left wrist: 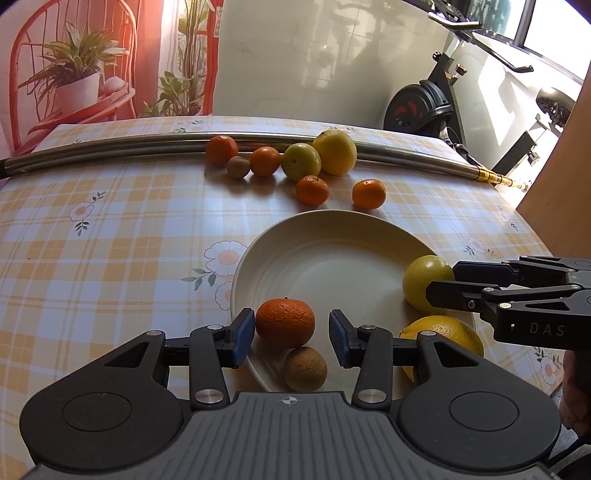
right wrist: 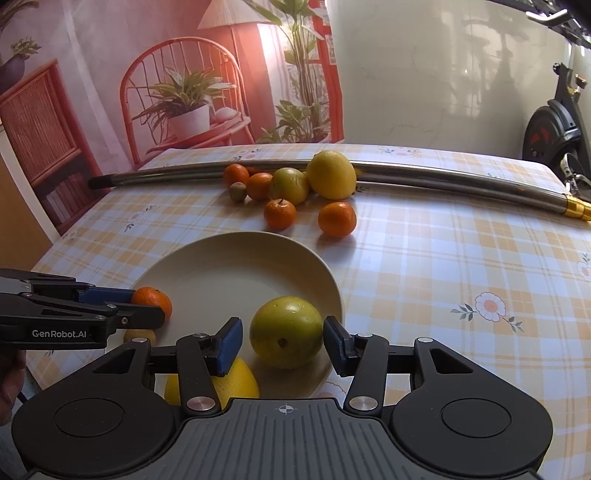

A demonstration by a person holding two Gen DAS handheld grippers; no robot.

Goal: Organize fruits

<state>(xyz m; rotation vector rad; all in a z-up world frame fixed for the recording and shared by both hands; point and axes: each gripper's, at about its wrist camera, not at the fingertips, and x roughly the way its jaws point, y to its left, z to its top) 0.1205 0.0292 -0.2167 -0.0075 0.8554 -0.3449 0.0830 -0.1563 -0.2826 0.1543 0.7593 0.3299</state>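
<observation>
Both tools open: left tool (left wrist: 291, 334) straddles tangerine (left wrist: 285, 323), right tool (right wrist: 283, 345) straddles green citrus (right wrist: 286, 332).

A lived-in home room, used for meals and exercise

Ahead of the grippers, a dining table (right wrist: 443, 266) wears a checked, flower-printed tablecloth (left wrist: 110, 229), with a printed backdrop (right wrist: 166, 74) of a red chair and potted plants hanging beyond it; farther off to the right, an exercise bike (left wrist: 424, 107) stands against a tiled wall (left wrist: 314, 55) by a sunlit window (left wrist: 546, 22).
</observation>
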